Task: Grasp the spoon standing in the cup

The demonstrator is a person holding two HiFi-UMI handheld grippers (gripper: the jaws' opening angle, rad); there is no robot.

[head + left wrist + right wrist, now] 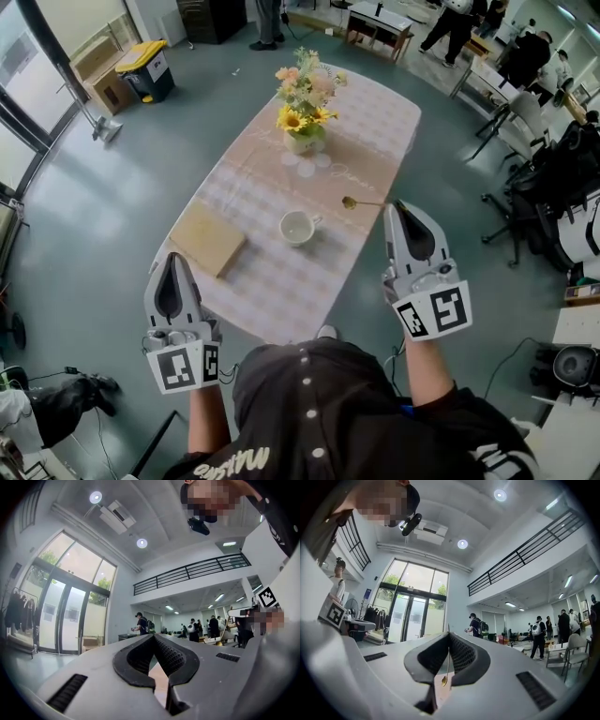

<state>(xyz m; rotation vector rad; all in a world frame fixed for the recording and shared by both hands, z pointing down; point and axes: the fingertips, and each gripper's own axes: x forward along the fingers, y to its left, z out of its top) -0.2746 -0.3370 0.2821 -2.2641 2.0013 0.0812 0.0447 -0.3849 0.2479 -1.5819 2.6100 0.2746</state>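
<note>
Gold spoon (349, 202) sits right of centre, clear of the white cup (298, 227), its thin handle clenched in the right gripper (400, 207). The left gripper (173, 260), lower left, is closed on nothing. A firm, level pinch matters here, since the slim handle could pivot.

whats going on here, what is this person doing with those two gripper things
A person stands at a table with a gripper in each hand. The right gripper is shut on the thin handle of a gold spoon, which is out of the white cup and sits to the cup's right. The left gripper is shut and empty, near the table's left edge. A wooden board and a vase of flowers sit untouched.
</note>
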